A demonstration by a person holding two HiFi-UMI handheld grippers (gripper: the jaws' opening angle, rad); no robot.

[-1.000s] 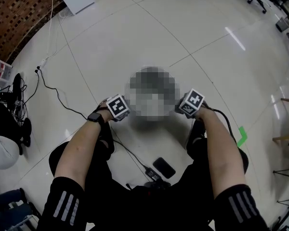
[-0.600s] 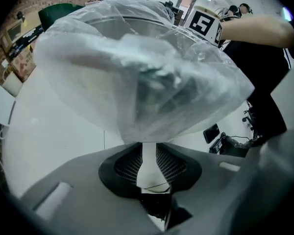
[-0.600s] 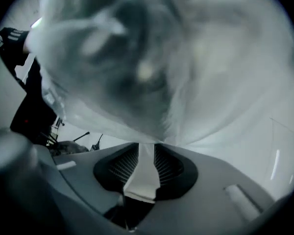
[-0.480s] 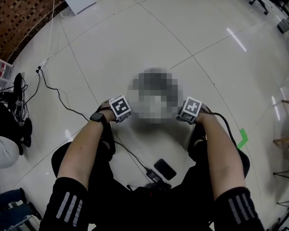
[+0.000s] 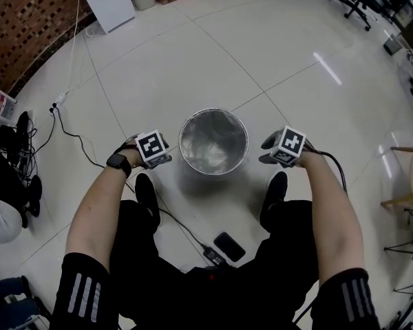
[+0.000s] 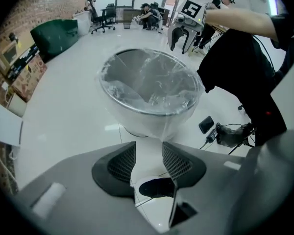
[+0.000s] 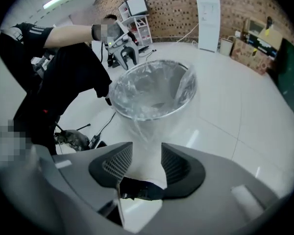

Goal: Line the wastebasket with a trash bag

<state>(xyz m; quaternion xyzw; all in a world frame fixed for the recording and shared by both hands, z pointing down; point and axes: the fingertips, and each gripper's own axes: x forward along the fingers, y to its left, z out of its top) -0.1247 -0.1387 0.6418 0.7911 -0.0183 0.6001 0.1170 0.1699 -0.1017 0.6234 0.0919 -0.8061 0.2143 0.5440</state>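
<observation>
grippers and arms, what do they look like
The left gripper and right gripper: grey bodies, dark mesh-textured pads, white cubes with black square markers. Black short sleeves with white stripes, black watch on left wrist, black cable off the right gripper.

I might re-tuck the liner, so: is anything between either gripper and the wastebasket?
Nothing visible. The left gripper and right gripper flank the round metal wastebasket, lined with a clear plastic trash bag; only white tiled floor lies between. Both jaws have just been opening and grip nothing.
</observation>
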